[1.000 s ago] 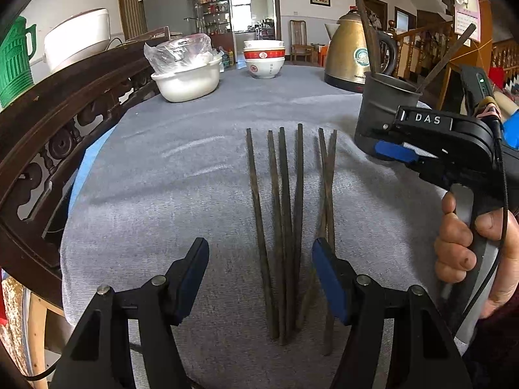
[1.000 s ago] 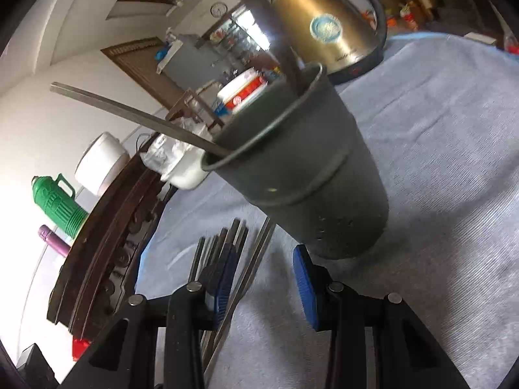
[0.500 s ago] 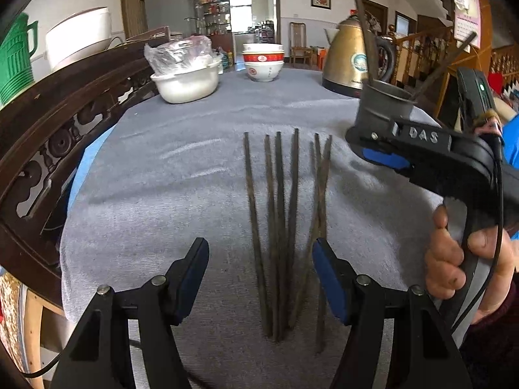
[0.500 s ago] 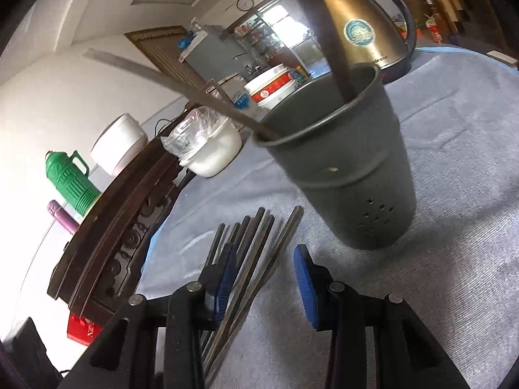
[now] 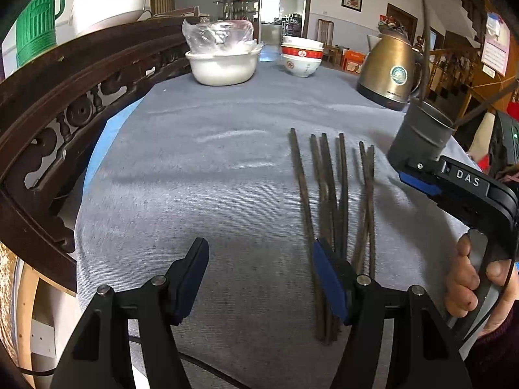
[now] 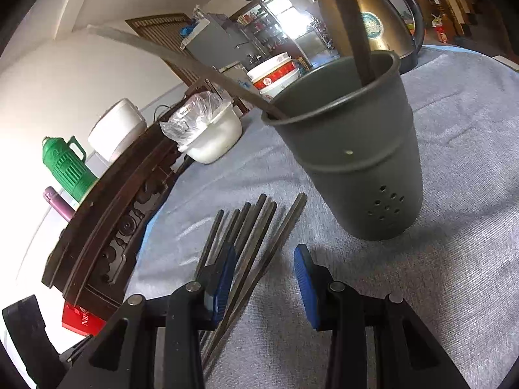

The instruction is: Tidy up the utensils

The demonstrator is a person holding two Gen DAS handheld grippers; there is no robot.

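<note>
- Hovering with jaws parted and nothing between them, the left gripper [image 5: 259, 278] sits over bare grey cloth [image 5: 201, 168], its right pad just above the near ends of the loose chopsticks [image 5: 334, 201]
- Closing from there would likely catch only the leftmost stick or several crossed ones at once, since they lie fanned and overlapping
- Released too, the right gripper [image 6: 266, 278] straddles the rightmost sticks, with the dark holder cup [image 6: 353, 162] standing just ahead on the cloth
- Sticks already in the cup lean out over its rim; a gripper passing near could snag one and tip the cup, which looks light
- Right of the cup, the gold kettle [image 5: 389, 71] narrows that side
- Left of the sticks the cloth is open and free; the carved wooden rail [image 5: 74, 103] borders it, and the two bowls [image 5: 223, 64] sit well apart at the far end
- Near the person, the table edge drops away just below both grippers
</note>
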